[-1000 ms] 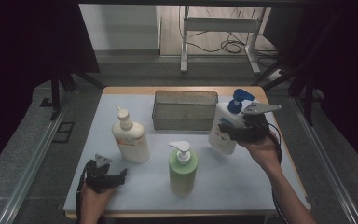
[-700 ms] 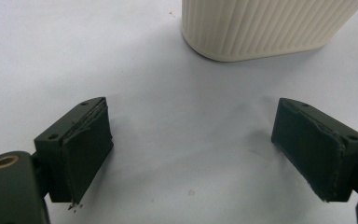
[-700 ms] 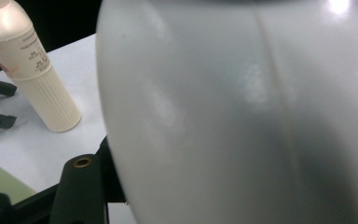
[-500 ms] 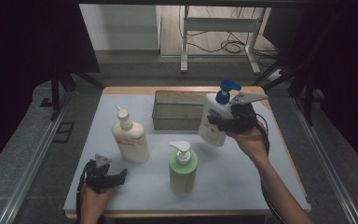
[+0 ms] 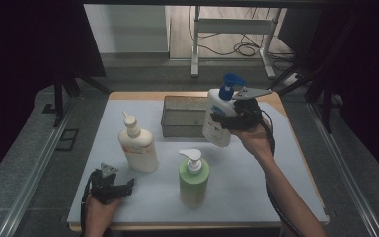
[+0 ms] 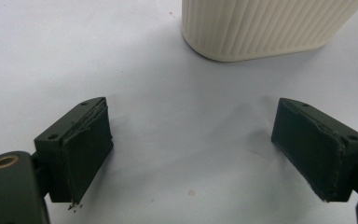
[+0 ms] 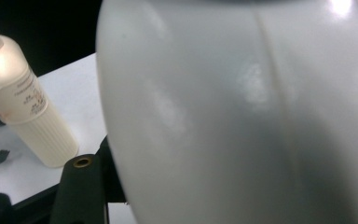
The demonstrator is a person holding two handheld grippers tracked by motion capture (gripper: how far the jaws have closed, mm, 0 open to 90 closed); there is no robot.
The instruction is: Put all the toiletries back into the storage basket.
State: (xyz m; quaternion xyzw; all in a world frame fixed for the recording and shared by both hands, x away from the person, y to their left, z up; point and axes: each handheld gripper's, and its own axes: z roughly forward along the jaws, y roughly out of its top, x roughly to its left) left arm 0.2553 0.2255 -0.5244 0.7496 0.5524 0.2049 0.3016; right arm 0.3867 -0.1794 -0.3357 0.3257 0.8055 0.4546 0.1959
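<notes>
High view shows the tabletop [image 5: 286, 187] spread with a pale sheet, reaching from the person's edge to a wooden strip at the far side. A dark wire mesh basket [image 5: 182, 116] sits at its far middle, open side up. Just right of the basket, the white pump bottle with a blue pump head [image 5: 218, 117] hangs in the air, tilted so its base swings toward the basket's right end and its head leans away to the far right. The right tool [image 5: 225, 121] pinches this bottle across its body, jaws pressed to its sides, with the person's right hand [image 5: 251, 138] behind it. Right gripper view has the bottle's smooth white wall [image 7: 242, 116] close up between that tool's jaws.

A cream bottle with a ribbed body and pointed cap [image 5: 138, 147] stands upright on the left half of the tabletop, and a green pump bottle with a white pump [image 5: 193, 178] stands upright near the front middle, apart from it.

The left tool [image 5: 126, 186] rests low at the front left corner, near the cream bottle. Left gripper view shows its jaws spread wide with bare sheet between them, and the cream bottle's ribbed base [image 6: 261, 28] just beyond.
</notes>
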